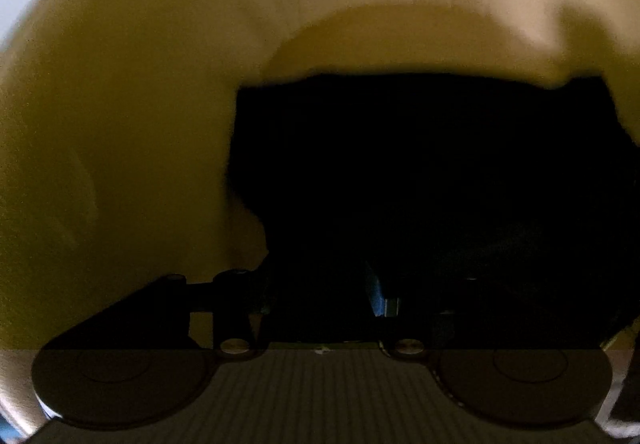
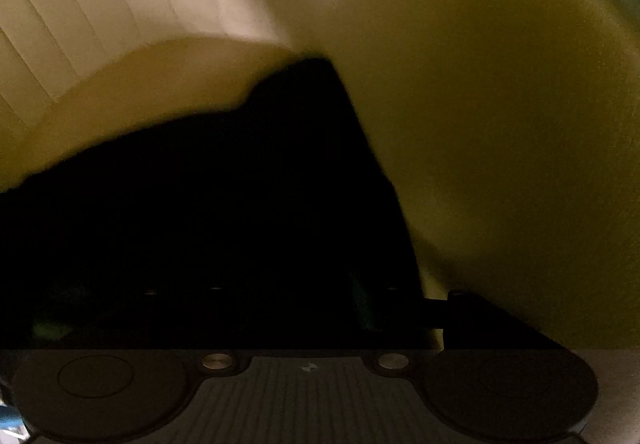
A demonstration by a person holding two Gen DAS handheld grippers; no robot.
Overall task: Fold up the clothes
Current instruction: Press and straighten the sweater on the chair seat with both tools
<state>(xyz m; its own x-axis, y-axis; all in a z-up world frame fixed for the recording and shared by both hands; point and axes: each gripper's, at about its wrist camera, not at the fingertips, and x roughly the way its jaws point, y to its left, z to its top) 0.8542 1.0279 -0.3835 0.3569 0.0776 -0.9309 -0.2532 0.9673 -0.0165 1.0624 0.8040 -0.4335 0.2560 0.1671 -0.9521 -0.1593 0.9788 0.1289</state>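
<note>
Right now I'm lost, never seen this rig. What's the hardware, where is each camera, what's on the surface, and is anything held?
There is no robot arm. A person holds a two-finger clamp tool in each hand, and each tool has a fisheye camera looking forward along its fingers. One picture is from the left tool and the other from the right. The ribbed plate along the bottom edge is the tool's own body. Both cameras point steeply down, close to a yellow fabric lying on a pale surface with lines running across it. The black mass in the middle is either dark cloth or deep shadow, and the fingers are lost inside it. That means I cannot tell whether either tool is open or gripping anything.
</note>
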